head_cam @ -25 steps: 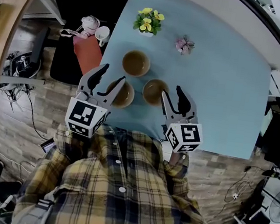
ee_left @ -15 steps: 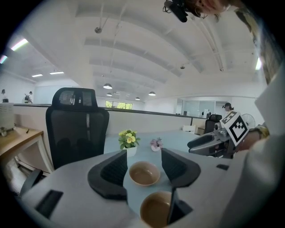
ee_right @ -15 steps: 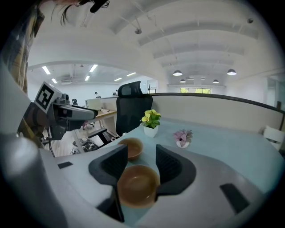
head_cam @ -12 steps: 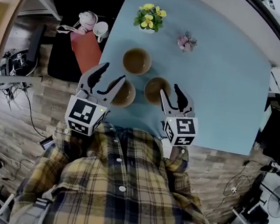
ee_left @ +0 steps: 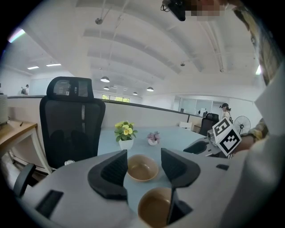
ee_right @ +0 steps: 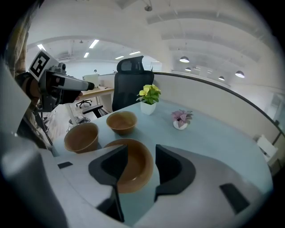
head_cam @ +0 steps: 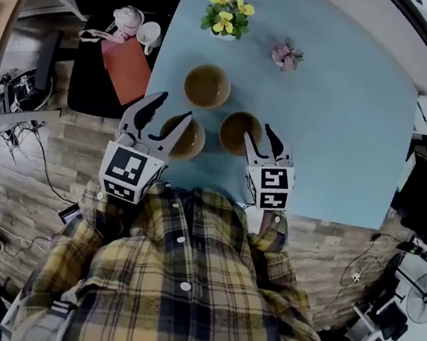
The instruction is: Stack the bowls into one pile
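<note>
counter (head_cam: 338,128): three brown bowls, upright, mouths up, apart, none stacked | far bowl (head_cam: 207,86), left bowl (head_cam: 182,138), right bowl (head_cam: 239,132) | left gripper (head_cam: 173,111): jaws apart over left bowl | right gripper (head_cam: 257,132): jaws apart at right bowl's near rim | beyond: yellow flower pot (head_cam: 227,14), pink plant (head_cam: 286,55) | off the counter's left edge: black chair (ee_left: 71,120)

The person stands with both elbows tucked against the plaid shirt (head_cam: 174,278), forearms reaching forward. The left tongs (head_cam: 175,107) point ahead and lean a little toward the right side, their jaws spread wide apart. The right tongs (head_cam: 257,132) are held level with them, near but not touching, and lean slightly toward the left, their jaws also apart but at a narrower gap. Each one's marker cube sits at the rear, close to the person's chest.
</note>
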{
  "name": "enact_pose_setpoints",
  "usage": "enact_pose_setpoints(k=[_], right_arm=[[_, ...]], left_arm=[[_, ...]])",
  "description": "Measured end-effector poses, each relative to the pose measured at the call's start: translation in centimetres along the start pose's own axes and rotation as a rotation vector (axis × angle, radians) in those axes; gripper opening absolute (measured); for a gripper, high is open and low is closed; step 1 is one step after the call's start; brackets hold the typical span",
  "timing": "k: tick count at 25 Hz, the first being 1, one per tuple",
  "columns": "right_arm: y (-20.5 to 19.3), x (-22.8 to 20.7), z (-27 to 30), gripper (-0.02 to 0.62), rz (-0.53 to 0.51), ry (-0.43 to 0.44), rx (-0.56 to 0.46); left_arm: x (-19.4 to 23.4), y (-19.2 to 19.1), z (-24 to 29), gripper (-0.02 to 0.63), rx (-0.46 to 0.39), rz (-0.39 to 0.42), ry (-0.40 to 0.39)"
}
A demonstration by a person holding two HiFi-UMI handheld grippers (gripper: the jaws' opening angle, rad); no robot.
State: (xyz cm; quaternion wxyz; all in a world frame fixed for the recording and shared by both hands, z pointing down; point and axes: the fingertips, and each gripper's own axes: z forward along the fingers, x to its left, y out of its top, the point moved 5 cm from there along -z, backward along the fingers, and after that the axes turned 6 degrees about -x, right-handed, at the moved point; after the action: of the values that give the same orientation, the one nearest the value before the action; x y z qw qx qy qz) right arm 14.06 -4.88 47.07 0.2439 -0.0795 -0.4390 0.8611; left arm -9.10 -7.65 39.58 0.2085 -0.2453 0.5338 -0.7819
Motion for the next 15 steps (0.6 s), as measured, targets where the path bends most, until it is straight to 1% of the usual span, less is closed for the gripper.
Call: enact_pose_setpoints(k=[15], right_arm=[[-4.2,-1.0,2.6,0.196,0.123,-0.011,0.136]], left_arm=[[0.7,-1.3,1.9,0.221,0.036,-0.014,-0.015]])
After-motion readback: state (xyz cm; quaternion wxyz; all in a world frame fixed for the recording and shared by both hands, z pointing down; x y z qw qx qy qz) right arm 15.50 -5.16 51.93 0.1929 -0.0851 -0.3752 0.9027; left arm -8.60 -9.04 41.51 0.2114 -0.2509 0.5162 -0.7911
